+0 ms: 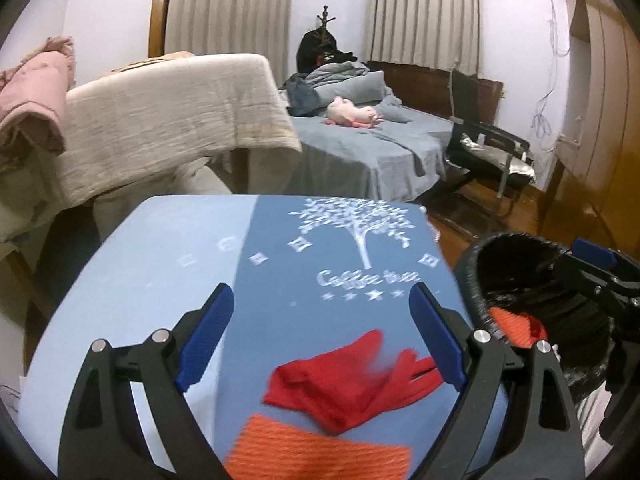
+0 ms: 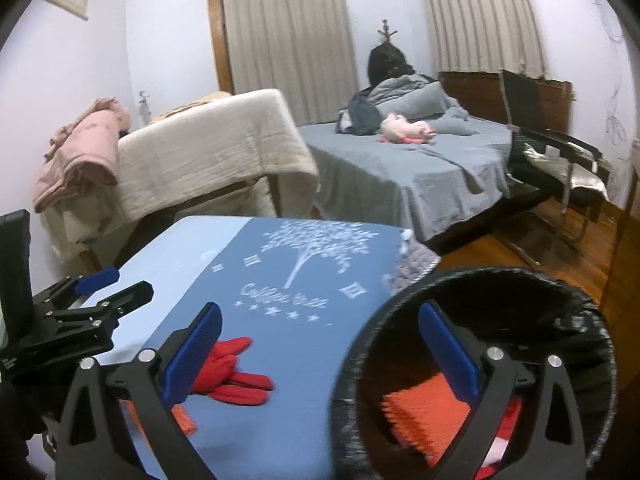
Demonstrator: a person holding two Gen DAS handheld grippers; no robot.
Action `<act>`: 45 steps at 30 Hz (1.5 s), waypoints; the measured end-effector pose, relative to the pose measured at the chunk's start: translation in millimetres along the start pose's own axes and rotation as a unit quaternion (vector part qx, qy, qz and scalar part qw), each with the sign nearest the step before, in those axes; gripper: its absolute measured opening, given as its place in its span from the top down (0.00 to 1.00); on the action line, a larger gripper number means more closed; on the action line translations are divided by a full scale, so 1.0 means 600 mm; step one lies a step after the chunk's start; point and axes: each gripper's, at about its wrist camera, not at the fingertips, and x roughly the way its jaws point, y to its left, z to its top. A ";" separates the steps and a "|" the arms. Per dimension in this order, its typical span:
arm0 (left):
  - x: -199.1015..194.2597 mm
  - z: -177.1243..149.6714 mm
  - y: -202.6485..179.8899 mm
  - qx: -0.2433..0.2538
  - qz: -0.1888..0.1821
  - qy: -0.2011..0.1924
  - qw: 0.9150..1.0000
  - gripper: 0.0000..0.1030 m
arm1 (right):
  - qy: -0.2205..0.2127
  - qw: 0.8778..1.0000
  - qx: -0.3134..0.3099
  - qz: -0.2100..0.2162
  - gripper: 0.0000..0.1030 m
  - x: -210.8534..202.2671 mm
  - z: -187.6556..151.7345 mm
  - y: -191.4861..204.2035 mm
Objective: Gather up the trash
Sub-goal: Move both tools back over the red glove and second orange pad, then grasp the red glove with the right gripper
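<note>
We are holding our left gripper spread wide above the red glove lying lower centre on the blue table; our right gripper gaping empty, its right finger over the black bin at lower right

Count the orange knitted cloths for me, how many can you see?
2. One orange knitted cloth lies on the blue tablecloth, next to the red glove. Another orange knitted cloth sits inside the black-lined bin. More may be hidden deeper in there.
</note>
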 end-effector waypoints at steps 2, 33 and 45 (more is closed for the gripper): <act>-0.003 -0.009 0.016 -0.002 0.009 0.004 1.000 0.16 | 0.004 1.000 -0.010 0.010 0.06 0.012 -0.005 0.022; 0.012 -0.101 0.181 -0.045 0.060 0.049 0.996 0.16 | 0.141 0.987 -0.056 0.048 0.06 0.183 -0.111 0.187; 0.009 -0.105 0.178 -0.041 0.056 0.055 0.996 0.16 | 0.175 0.981 -0.060 0.065 0.68 0.202 -0.122 0.192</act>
